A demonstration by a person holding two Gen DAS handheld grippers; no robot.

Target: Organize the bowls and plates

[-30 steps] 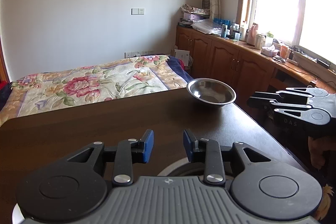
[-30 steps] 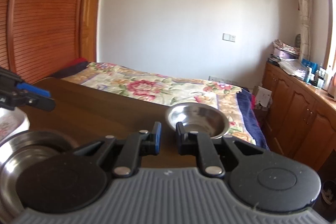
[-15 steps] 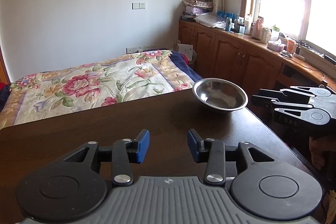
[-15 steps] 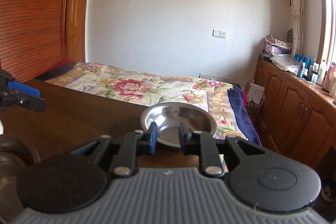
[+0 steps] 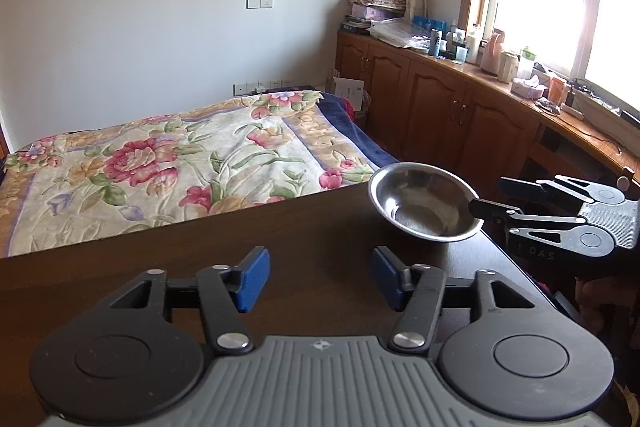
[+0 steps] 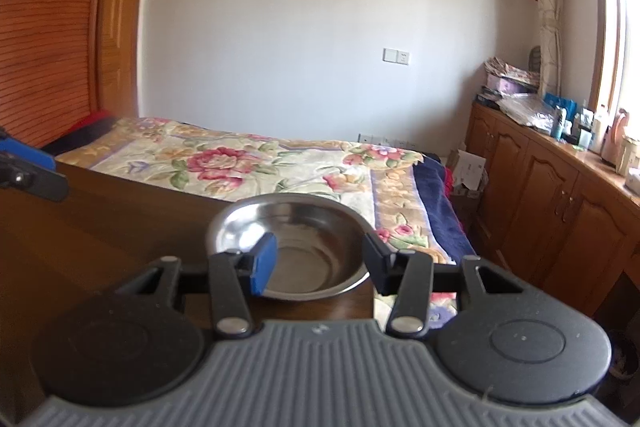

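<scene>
A steel bowl (image 5: 424,207) sits empty near the far right corner of the dark wooden table (image 5: 240,227). My right gripper (image 6: 319,263) is open wide, and the bowl (image 6: 304,227) lies between its blue-padded fingers at the near rim. In the left wrist view the right gripper (image 5: 488,195) comes in from the right, one finger over the bowl's rim. My left gripper (image 5: 320,277) is open above bare table, to the left of and nearer than the bowl, with nothing between its fingers. Its tip shows at the left edge of the right wrist view (image 6: 28,167).
A bed with a floral cover (image 5: 180,163) lies just past the table's far edge. Wooden cabinets (image 5: 460,107) with bottles and clutter on top run along the right wall under the window. The table's right edge is close to the bowl.
Both grippers have opened wider. The right gripper has moved forward until its fingers flank the bowl. The dishes that lay under the left gripper have dropped out of view.
</scene>
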